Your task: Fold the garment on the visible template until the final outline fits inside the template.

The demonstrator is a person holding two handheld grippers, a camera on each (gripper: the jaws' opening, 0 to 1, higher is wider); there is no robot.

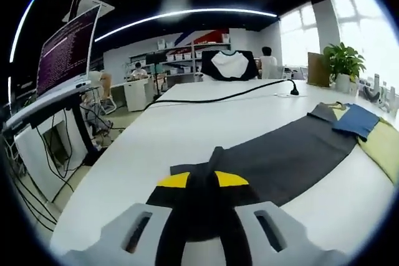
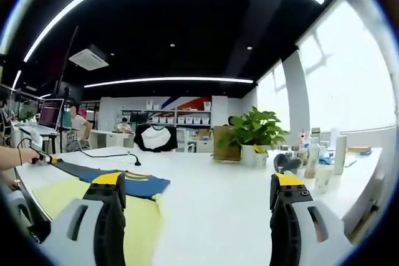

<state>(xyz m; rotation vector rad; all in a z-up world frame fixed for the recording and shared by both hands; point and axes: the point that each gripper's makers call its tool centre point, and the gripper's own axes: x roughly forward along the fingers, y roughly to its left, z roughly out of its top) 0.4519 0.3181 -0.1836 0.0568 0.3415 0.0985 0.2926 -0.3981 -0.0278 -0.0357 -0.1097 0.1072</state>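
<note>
garment (image 1: 283, 157) lies stretched along the white table (image 1: 187, 129), dark grey, one end bunched between my left gripper (image 1: 202, 182) jaws, which are pinched together on the cloth. at its far end a blue sleeve (image 1: 356, 119) rests on a yellow template (image 1: 385, 147). beyond the garment a black cable (image 1: 218, 99) runs across the table to a small stand. a plant (image 1: 341, 63) stands near the table's far right edge, and a monitor (image 1: 65, 51) sits off the table's left side.

from my right gripper (image 2: 196, 191), jaws spread wide apart and holding nothing, i see the garment (image 2: 118, 179) lying over the template (image 2: 93, 207) toward the table's left. a hand (image 2: 19, 155) holds the other gripper at the garment's far end. plant (image 2: 252, 132) and bottles (image 2: 318, 154) stand further along the table (image 2: 218, 204).
</note>
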